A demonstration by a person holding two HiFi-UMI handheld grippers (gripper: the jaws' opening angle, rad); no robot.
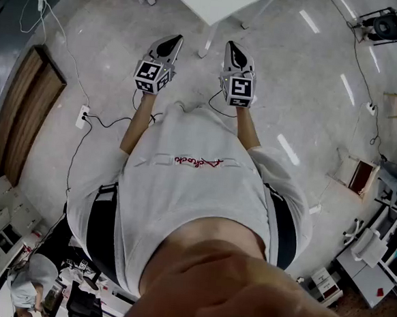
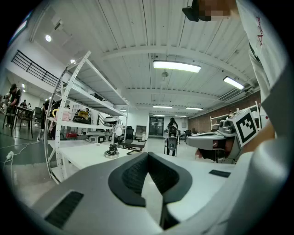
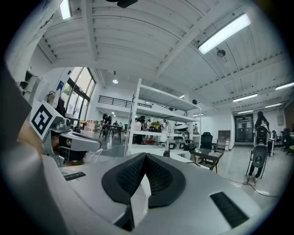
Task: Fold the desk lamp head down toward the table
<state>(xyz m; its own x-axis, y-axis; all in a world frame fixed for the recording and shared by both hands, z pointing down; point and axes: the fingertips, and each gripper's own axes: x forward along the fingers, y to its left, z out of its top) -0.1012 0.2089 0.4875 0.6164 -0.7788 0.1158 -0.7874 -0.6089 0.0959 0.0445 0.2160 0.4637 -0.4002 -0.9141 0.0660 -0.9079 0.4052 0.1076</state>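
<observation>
Left tongs (image 1: 172,44) (image 2: 147,155): pads pressed together, nothing btwn them, touching nothing. Right tongs (image 1: 233,51) (image 3: 145,157): same, shut tight and empty. Person (image 1: 196,188) holds both out in front of the chest, side by side and approx level. They hang over the floor (image 1: 292,93), tips near the edge of a white tabletop (image 1: 211,1) (image 2: 82,158) at the top of the head view. Neither reaches it.

Lamp (image 2: 111,137) is well ahead of the left tongs, in the left gripper view just left of the tips. It stands upright on the tabletop w/ round base down and head raised, not folded. White shelf rack (image 2: 73,92) rises over that end of the tabletop. Head view doesn't show the lamp.

Each gripper view catches the other tongs at its edge, marker cube facing in. Cable and power strip (image 1: 83,116) lie on the floor, left of the person.
</observation>
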